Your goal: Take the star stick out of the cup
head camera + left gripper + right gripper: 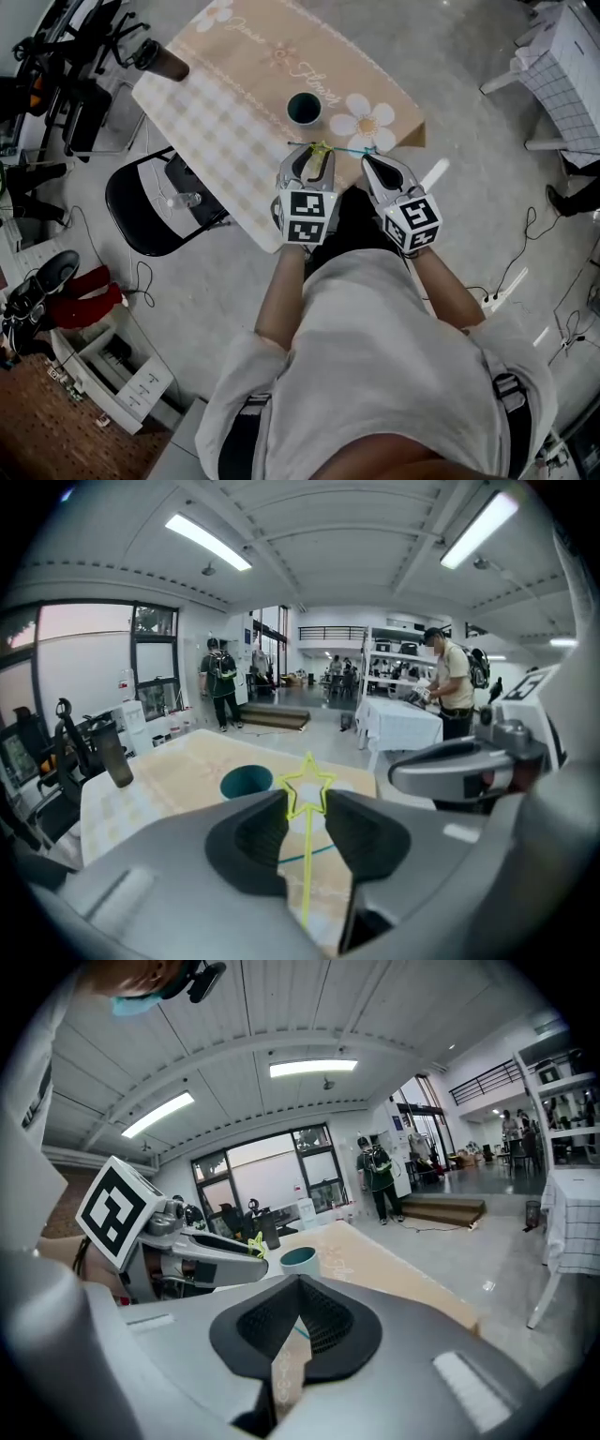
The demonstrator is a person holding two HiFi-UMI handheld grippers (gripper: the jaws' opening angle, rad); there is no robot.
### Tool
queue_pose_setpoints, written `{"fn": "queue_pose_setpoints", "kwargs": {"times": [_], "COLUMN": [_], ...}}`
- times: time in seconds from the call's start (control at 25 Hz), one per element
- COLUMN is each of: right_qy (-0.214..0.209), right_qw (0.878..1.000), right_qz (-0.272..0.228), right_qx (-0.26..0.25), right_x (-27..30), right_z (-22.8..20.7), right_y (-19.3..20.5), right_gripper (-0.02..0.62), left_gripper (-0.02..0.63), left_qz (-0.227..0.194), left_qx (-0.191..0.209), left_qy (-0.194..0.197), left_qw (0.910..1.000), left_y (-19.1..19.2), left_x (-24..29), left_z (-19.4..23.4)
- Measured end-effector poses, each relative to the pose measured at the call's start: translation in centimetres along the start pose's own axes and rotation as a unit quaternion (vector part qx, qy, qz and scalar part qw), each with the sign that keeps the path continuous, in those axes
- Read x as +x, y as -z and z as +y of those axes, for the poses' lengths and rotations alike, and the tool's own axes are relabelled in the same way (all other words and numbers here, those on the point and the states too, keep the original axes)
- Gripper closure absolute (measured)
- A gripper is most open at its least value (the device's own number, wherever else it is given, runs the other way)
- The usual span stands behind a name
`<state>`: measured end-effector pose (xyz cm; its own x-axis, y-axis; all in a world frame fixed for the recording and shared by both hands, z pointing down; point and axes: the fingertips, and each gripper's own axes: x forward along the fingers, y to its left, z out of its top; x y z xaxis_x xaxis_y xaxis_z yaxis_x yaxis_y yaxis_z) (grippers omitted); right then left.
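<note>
My left gripper [317, 156] [307, 808] hangs over the near edge of the table [216, 122], shut on the yellow star stick [322, 150] [307, 786]. The star stands up between its jaw tips and the stem runs down between the pads. The teal cup [304, 109] [247, 782] stands a short way beyond, with nothing showing in it. My right gripper [367, 159] [300, 1283] is shut just to the right, nothing visibly between its pads. A thin teal stick [349, 150] lies across under both tips. In the right gripper view the star [254, 1247] pokes up from the left gripper.
A dark tumbler [159, 59] [114, 754] stands at the table's far left corner. A black chair [150, 202] sits by the table's left side, cables trail over the floor, and a white table [562, 56] is at the right. People [453, 682] stand further off.
</note>
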<state>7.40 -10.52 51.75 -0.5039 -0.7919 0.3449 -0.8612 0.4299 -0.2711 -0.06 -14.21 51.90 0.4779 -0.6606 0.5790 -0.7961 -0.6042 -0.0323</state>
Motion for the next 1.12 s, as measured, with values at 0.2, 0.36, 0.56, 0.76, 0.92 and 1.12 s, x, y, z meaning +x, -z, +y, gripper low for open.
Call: {"fn": "queue_pose_setpoints", "kwargs": {"times": [0.2, 0.36, 0.56, 0.76, 0.92, 1.12], "right_qy": [0.036, 0.058, 0.065, 0.07, 0.064, 0.051], "right_qw": [0.999, 0.998, 0.998, 0.997, 0.997, 0.998], "right_qz": [-0.005, -0.002, 0.01, 0.02, 0.026, 0.031], "right_qx": [0.01, 0.019, 0.023, 0.025, 0.021, 0.017], "right_x": [-0.7, -1.1, -0.1, 0.8, 1.0, 1.9], "right_z": [-2.9, -4.9, -7.0, -7.9, -6.6, -8.1], "right_y": [-0.5, -0.6, -0.6, -0.6, -0.5, -1.1], "right_gripper": [0.597, 0.597, 0.597, 0.597, 0.597, 0.597], "left_gripper": [0.491, 0.491, 0.492, 0.492, 0.465, 0.439], "left_qz": [0.029, 0.058, 0.089, 0.101, 0.104, 0.102], "left_qx": [0.041, 0.053, 0.058, 0.061, 0.059, 0.047], "left_qy": [0.025, 0.045, 0.051, 0.055, 0.05, 0.047], "left_qw": [0.9984, 0.9959, 0.9931, 0.9915, 0.9915, 0.9925], "left_y": [0.3, 1.8, 3.4, 4.1, 4.7, 3.9], "left_x": [3.9, 7.0, 10.9, 13.3, 12.7, 13.5], "left_z": [-1.7, -2.9, -3.1, -3.0, -2.5, -2.7]}}
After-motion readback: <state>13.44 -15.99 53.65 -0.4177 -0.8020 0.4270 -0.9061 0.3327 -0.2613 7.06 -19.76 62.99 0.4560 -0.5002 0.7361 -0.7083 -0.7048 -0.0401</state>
